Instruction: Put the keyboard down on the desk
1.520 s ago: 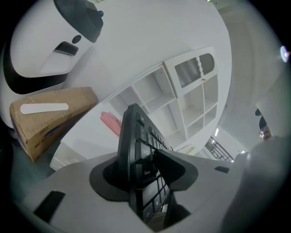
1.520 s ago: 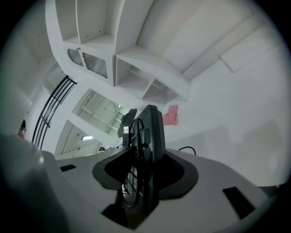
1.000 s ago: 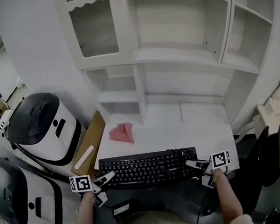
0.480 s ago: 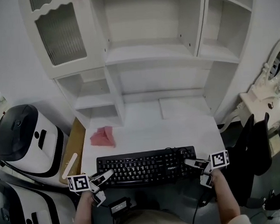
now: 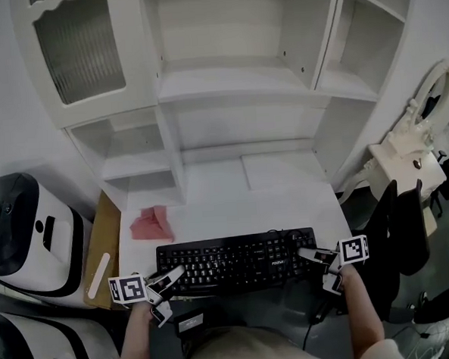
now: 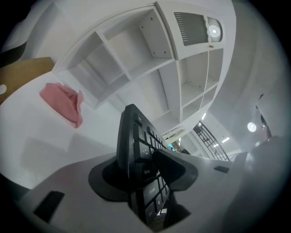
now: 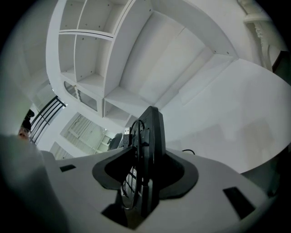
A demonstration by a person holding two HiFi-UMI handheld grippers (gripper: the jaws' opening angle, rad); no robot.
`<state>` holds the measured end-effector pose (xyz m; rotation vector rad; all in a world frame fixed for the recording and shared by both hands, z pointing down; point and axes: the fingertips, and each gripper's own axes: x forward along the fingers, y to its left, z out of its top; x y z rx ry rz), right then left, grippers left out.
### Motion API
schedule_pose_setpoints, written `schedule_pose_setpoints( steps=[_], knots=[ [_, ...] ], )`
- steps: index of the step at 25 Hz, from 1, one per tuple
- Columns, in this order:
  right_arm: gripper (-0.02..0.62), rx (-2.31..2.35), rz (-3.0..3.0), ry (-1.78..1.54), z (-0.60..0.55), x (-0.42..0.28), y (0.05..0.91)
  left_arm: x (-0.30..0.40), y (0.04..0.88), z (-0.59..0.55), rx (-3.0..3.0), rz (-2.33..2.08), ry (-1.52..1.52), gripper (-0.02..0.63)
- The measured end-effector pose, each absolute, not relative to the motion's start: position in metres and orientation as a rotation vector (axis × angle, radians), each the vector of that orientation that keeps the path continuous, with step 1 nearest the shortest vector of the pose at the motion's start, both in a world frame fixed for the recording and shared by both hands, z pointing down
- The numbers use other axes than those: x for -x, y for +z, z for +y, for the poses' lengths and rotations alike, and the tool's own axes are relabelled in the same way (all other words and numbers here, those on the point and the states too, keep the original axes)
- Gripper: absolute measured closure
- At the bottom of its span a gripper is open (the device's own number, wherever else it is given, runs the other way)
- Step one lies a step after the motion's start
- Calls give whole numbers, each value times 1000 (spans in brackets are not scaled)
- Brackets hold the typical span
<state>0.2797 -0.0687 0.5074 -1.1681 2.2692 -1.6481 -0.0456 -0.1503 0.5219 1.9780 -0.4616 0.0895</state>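
Keyboard (image 5: 237, 261): we hold it level over the bench's (image 5: 287, 209) near edge.
Left gripper (image 5: 172, 277): fingers partly open, clamped on the keyboard's left end.
Right gripper (image 5: 308, 255): fingers partly open, gripping its right end, cable pinched alongside.
Pink cloth (image 5: 151, 225): lying at the bench's left side.

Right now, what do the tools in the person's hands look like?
The left tool and right tool are pale grey with dark pads inside. Each carries a white cube printed with black square markers. No sleeves cover the forearms.
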Motion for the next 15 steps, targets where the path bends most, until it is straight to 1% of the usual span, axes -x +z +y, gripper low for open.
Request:
schedule_pose_setpoints(
  steps=[6,15],
  knots=[
    [407,1199,2225,-1628,-82,-278,503,43,525,-175,-2005,-439,101,410],
    [405,1275,2197,-1563,-79,-298,499,17,519,-189,-2061,-354,108,410]
  ],
)
